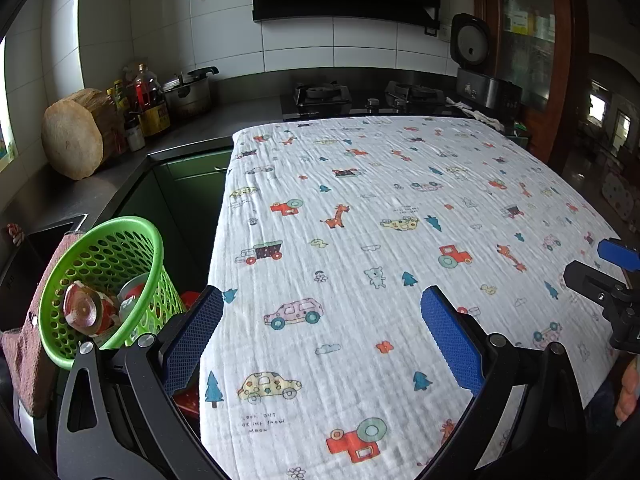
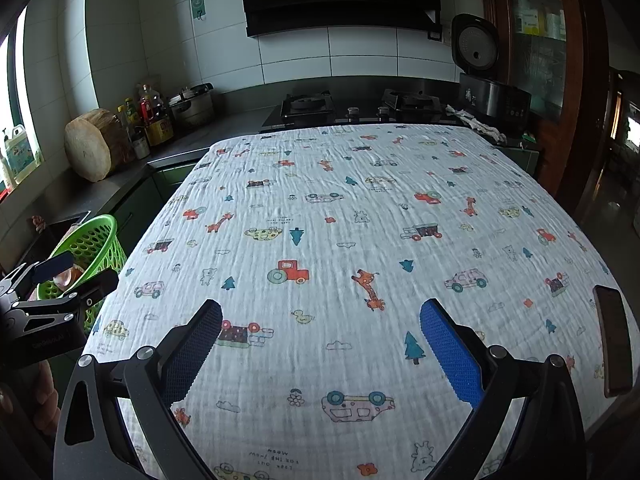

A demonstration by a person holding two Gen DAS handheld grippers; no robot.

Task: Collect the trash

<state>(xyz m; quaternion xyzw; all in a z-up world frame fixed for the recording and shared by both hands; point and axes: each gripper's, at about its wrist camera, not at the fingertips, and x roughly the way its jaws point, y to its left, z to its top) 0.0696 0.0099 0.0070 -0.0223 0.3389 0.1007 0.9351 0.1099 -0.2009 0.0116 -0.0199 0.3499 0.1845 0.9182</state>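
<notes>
Both grippers, left (image 1: 322,334) and right (image 2: 320,346), jaws spread, empty. Green basket (image 1: 105,276) lower left holds trash; printed cloth (image 1: 360,220) bare. Scan edges before finishing.

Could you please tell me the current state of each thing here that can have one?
left gripper: open, holding nothing
right gripper: open, holding nothing
green basket: tilted, trash inside
rice cooker: lid up
pot: lid on
phone: flat on cloth, screen dark
</notes>
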